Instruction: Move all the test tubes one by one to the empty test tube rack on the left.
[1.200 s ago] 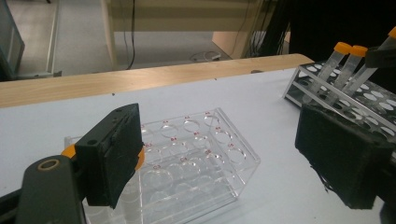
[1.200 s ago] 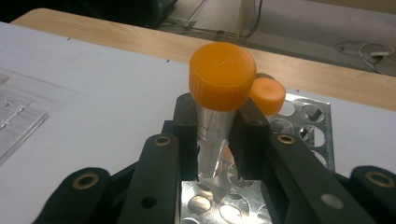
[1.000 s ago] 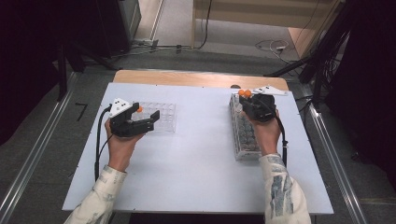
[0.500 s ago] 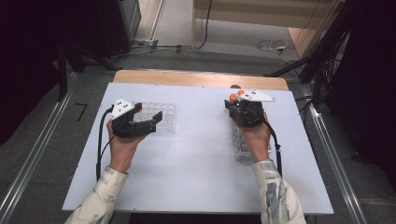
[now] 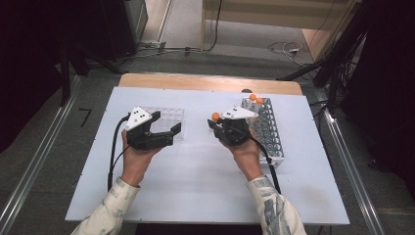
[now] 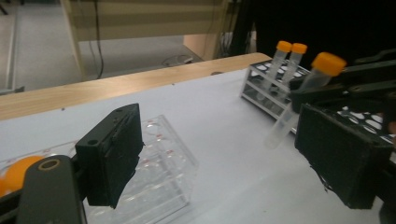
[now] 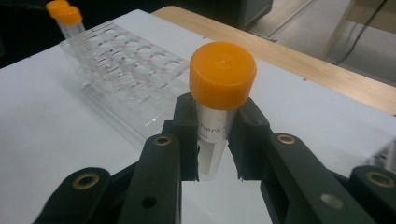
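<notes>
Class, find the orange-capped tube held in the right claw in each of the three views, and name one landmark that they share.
High view: the held tube sits mid-table, left of the tube rack.
Left gripper view: the tube is at upper right, tilted.
Right gripper view: the tube is at centre, between the jaws.
Shared landmark: the two capped tubes standing in the rack.

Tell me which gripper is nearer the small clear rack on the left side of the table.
Left. The left gripper hovers with open jaws right at the small clear rack; the right gripper, clamped on an orange-capped tube, sits off to its right, apart.
</notes>
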{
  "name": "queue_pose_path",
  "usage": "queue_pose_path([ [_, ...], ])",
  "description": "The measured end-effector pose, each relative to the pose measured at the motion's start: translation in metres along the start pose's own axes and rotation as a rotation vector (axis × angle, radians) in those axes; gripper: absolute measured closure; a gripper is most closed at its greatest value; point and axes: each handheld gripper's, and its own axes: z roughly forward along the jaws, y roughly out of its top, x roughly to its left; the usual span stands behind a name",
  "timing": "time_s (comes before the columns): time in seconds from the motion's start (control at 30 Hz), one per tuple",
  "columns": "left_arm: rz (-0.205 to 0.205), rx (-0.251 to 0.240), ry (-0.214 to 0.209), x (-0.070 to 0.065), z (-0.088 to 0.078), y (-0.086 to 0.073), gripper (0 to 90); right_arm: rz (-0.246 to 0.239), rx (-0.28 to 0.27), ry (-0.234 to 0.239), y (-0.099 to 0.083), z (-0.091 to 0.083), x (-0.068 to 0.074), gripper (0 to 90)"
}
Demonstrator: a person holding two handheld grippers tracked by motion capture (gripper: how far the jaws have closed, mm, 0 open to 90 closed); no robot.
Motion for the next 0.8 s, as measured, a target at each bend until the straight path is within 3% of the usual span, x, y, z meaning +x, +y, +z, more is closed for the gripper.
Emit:
queue_pose_path([
  [0.37,0.058,0.011,-0.127,-0.017,0.005,0.000,30.4,-0.078,0.035,0.098,-0.002,0.019,0.040,71.8],
  [0.63,0.129,0.028,-0.115,-0.024,0.009,-0.004,42.7,-0.103,0.053,0.157,-0.001,0.025,0.057,71.8],
  [0.8,0.146,0.035,-0.108,-0.025,0.011,-0.006,46.2,-0.110,0.061,0.174,0.000,0.025,0.064,71.8],
])
